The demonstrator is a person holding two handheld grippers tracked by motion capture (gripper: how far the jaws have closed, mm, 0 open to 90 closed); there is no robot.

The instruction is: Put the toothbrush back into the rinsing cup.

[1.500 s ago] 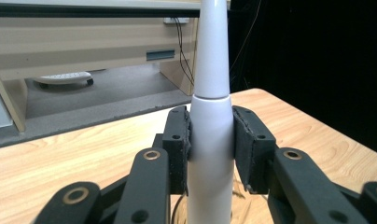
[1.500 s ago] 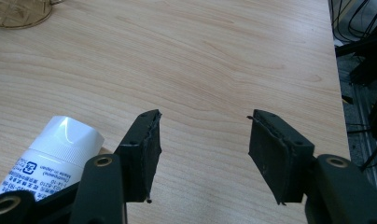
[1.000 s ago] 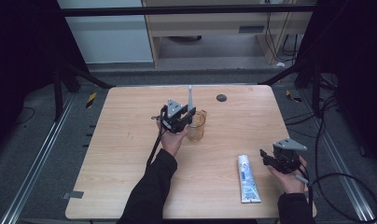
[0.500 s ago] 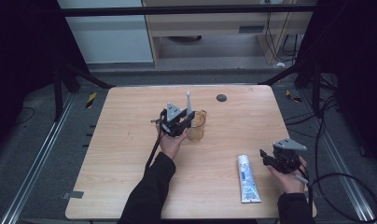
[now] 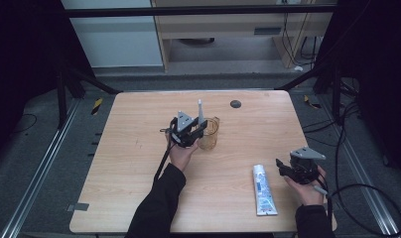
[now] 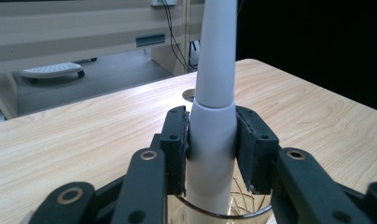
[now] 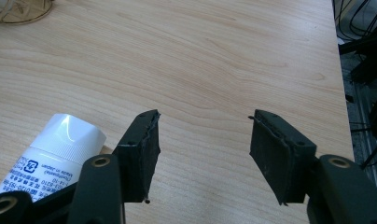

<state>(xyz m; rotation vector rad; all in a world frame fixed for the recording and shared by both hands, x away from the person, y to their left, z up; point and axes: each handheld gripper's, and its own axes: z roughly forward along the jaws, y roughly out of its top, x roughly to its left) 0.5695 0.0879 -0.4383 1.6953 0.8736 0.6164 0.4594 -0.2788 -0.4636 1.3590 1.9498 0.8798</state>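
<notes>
Two tongs: left tongs (image 6: pixel 212 140), just loosening, barely gripped the toothbrush (image 6: pixel 217 56) in the cup (image 5: pixel 211 138) below, release likely; right tongs (image 7: pixel 203 149) gaped empty.

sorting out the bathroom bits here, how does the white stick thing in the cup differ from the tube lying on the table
The white handle stands upright in the clear cup, while the toothpaste tube lies flat on the table. The handle sits between the left gripper's pads; the tube lies free beside the open right gripper. The handle is plain and tapers upward; the tube is flat with blue print. Both are mostly white.
</notes>
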